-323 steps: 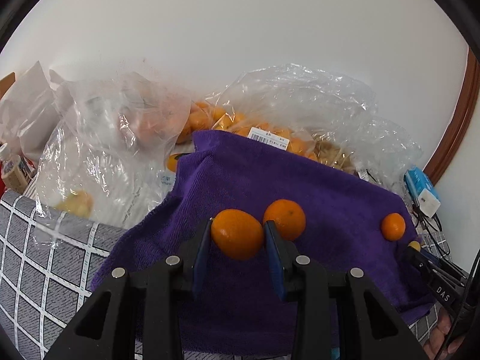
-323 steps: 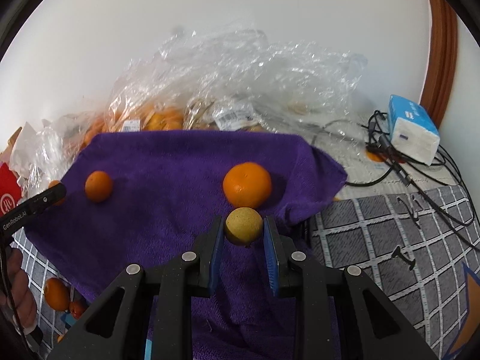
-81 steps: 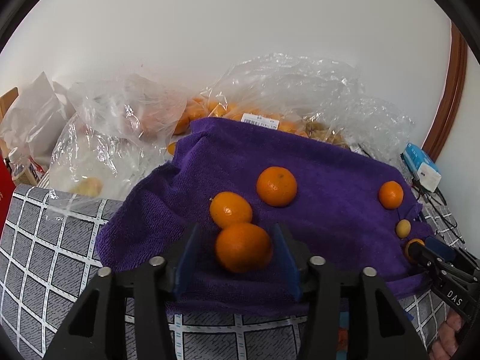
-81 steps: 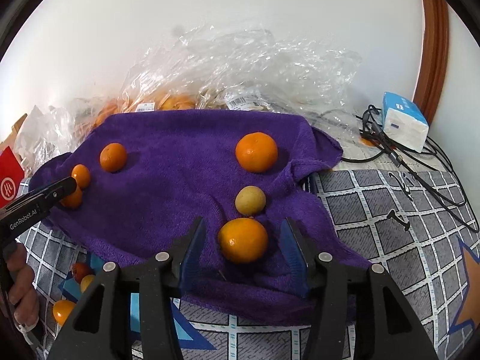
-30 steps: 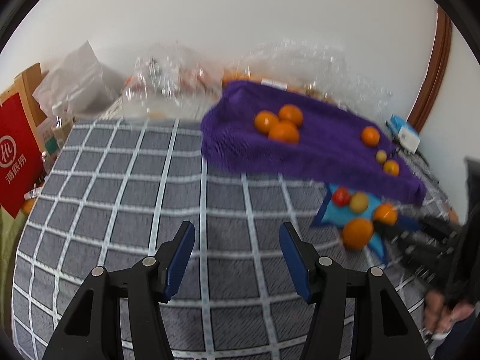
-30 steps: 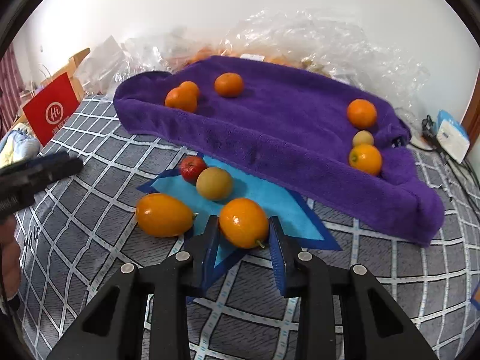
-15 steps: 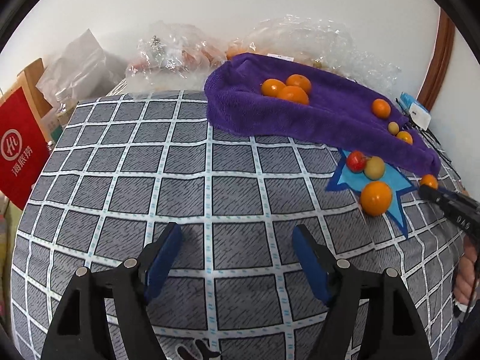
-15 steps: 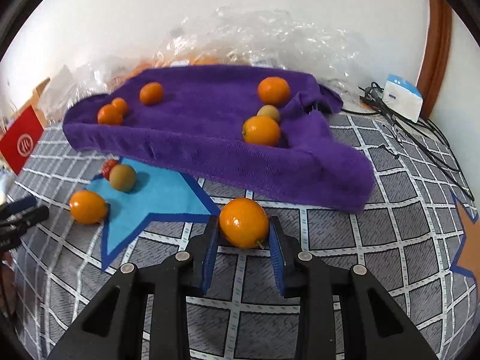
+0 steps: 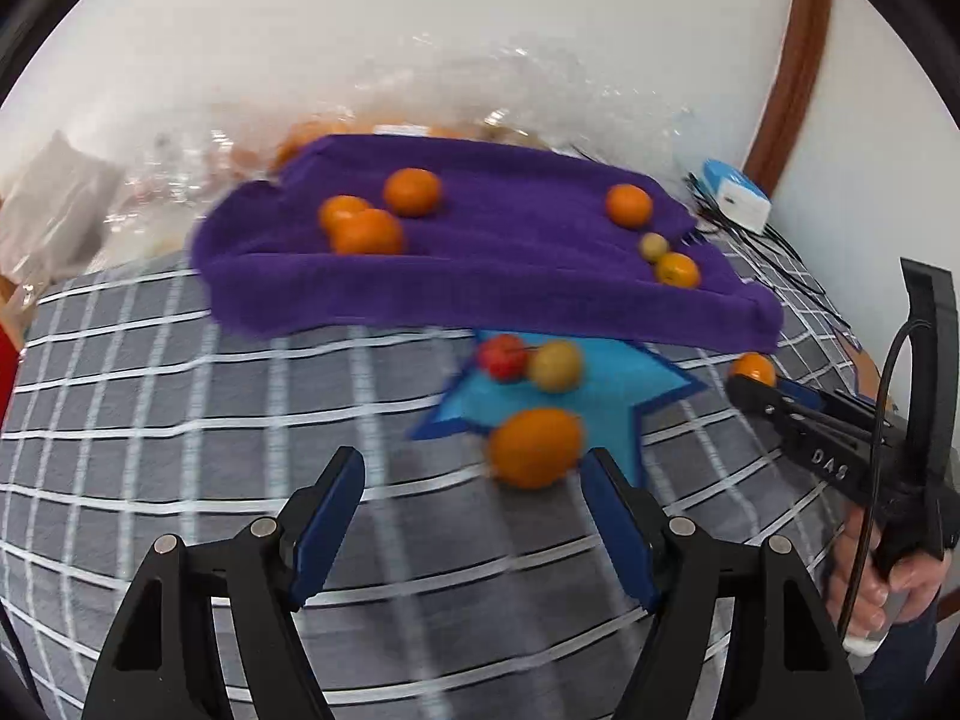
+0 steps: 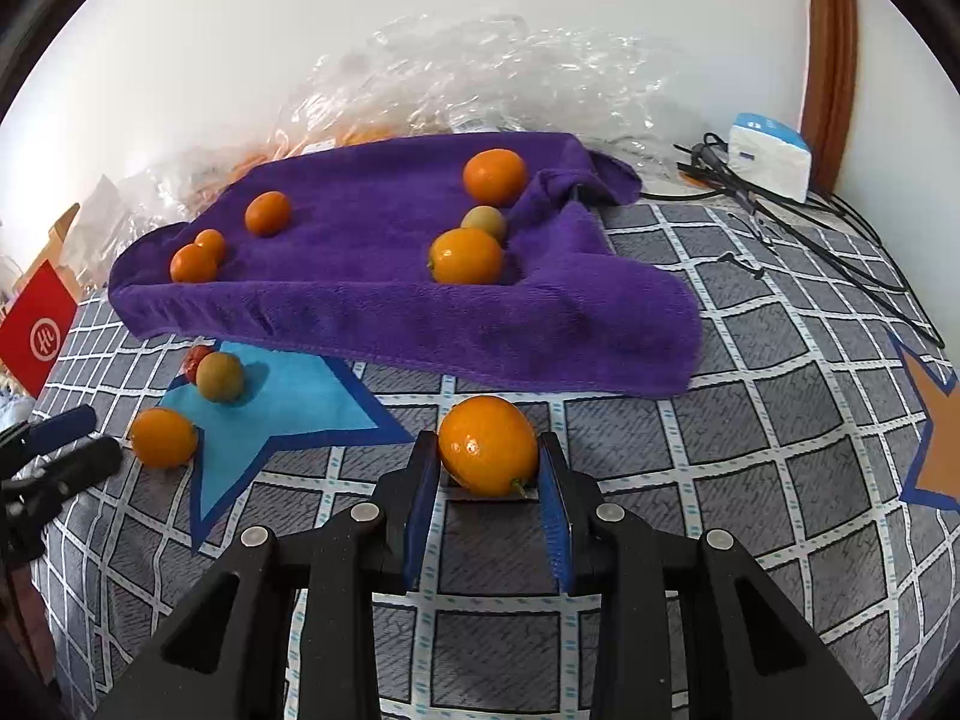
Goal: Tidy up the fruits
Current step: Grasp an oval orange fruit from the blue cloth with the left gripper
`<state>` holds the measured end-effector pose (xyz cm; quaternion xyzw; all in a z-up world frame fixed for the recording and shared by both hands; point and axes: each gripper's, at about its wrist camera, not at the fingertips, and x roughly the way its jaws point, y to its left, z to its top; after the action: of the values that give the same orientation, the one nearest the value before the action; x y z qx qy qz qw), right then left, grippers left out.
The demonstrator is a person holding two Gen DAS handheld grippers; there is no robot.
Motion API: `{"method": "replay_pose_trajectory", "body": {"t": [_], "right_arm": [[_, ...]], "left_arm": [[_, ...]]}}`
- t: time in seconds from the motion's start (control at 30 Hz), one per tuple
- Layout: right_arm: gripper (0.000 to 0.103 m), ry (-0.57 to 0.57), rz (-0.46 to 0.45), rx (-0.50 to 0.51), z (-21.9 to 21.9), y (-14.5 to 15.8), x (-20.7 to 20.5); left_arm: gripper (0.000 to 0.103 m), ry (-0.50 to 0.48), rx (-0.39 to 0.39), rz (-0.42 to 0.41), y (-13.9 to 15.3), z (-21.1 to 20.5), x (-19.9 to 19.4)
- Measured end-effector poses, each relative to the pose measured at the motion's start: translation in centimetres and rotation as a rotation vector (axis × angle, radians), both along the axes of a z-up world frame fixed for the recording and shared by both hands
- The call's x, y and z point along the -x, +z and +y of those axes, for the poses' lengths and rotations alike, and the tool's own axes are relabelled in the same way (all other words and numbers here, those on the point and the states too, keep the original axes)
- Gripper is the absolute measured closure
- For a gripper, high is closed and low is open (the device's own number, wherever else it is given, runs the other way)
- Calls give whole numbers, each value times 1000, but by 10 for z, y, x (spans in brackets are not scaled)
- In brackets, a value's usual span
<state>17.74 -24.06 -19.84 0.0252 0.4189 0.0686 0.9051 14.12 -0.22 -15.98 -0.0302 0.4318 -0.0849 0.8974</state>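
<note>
My right gripper is shut on an oval orange, low over the grey checked cloth in front of the purple towel. The left wrist view shows the same gripper at the right with that orange. My left gripper has its jaws closing. A loose orange lies at its tips near the right finger, and neither pad touches it. This orange sits at the edge of a blue star, with a red fruit and a yellow-green fruit behind. Several oranges lie on the towel.
Crumpled plastic bags with more fruit lie behind the towel by the white wall. A white and blue box and black cables are at the back right. A red packet stands at the left, an orange star at the right.
My left gripper has swung right toward the blue star, so the loose orange now lies at its tips. The right gripper carried its orange off the star, then nearly stopped.
</note>
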Motion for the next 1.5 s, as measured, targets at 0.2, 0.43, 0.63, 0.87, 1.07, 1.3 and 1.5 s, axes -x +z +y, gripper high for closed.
{"method": "replay_pose_trajectory", "body": {"t": [0.2, 0.43, 0.63, 0.87, 1.07, 1.3, 1.5], "right_arm": [[71, -11, 3, -8, -1, 0, 1], [71, -17, 2, -20, -3, 0, 1], [71, -27, 5, -35, -7, 0, -1], [71, -30, 2, -27, -6, 0, 1], [71, -31, 2, -23, -5, 0, 1], [71, -30, 3, -21, -7, 0, 0], [71, -29, 4, -18, -6, 0, 0]], "left_arm": [[31, 41, 11, 65, -13, -27, -6], [36, 99, 39, 33, -19, -27, -12], [66, 104, -73, -16, -21, -34, -17], [66, 53, -53, -73, -3, -7, -5], [66, 69, -83, -27, -10, 24, -6], [54, 110, -33, 2, -17, 43, 7], [49, 190, 11, 35, -18, 50, 16]]}}
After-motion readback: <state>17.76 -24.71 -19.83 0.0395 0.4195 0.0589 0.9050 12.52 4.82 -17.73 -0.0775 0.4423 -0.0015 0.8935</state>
